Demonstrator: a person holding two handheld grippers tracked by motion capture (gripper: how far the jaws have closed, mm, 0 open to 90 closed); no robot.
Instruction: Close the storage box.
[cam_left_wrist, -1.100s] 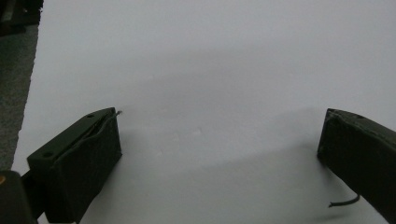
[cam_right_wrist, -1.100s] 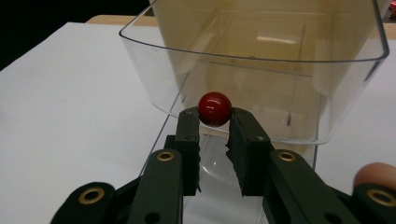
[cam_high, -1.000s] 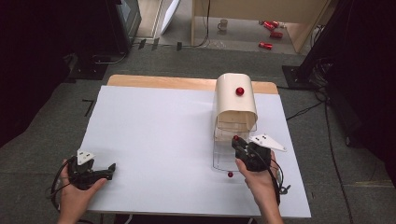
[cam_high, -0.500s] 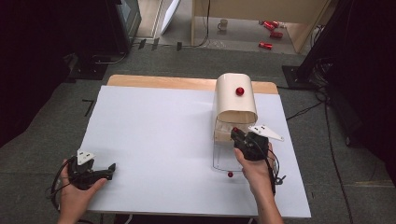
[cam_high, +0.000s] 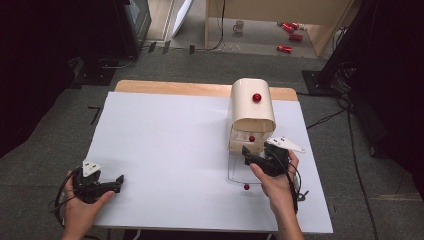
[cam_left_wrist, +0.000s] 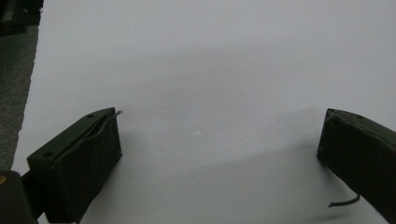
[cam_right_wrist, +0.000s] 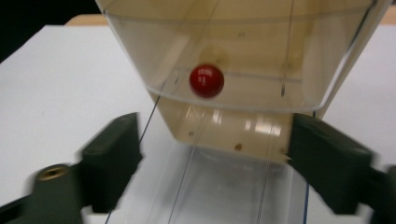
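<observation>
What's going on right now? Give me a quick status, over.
Right gripper jaws open, at the mouth of the cream box, over its clear flap. Left gripper open, idle on the table. Red knob ahead. Nothing blocking.

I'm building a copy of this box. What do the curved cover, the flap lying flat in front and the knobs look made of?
Curved cover: cream, matte, probably plastic or bent sheet. Flap: clear plastic or acrylic, since the table shows through it and its edges glint. Knobs: glossy red beads with highlights, plastic or lacquered wood.
</observation>
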